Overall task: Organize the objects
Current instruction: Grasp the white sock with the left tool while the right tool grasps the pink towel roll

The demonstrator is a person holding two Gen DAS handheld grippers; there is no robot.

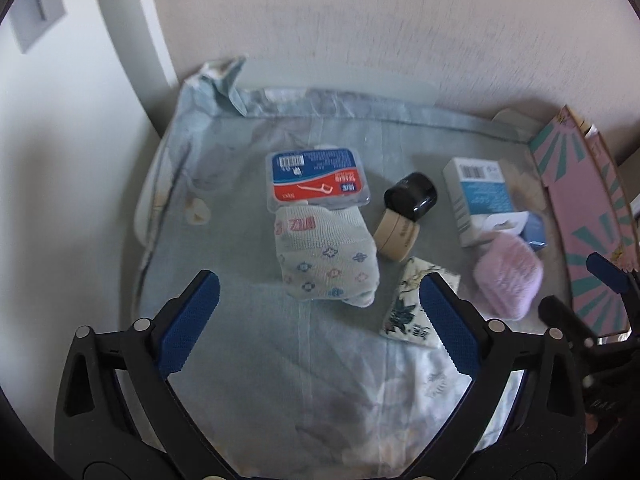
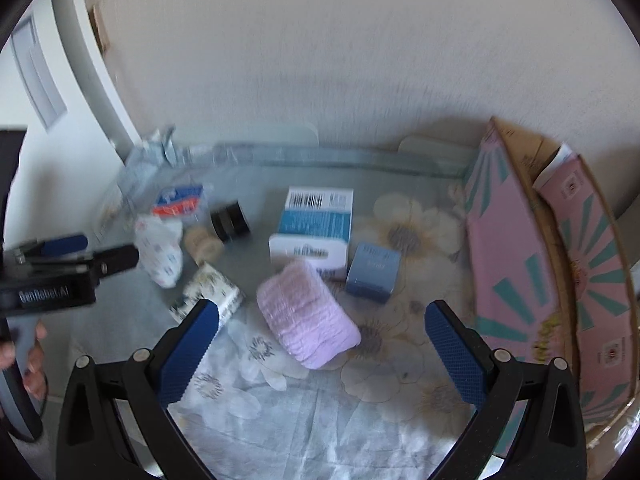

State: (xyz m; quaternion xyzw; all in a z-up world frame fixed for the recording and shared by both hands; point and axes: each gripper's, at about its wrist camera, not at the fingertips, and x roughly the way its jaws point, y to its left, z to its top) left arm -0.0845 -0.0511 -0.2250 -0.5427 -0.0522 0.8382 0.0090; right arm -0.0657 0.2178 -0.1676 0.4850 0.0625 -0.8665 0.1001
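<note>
Item: soft pink knitted roll (image 2: 307, 315), lying dead ahead of the right tongs (image 2: 322, 344), long axis diagonal. Right tongs nearer; left tongs (image 1: 320, 322) farther. Both gape empty.

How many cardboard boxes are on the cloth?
2 lie on the cloth: the white-and-blue box at centre and the small blue box touching its right corner. The pink carton stands at the right edge. More could be hidden.
</note>
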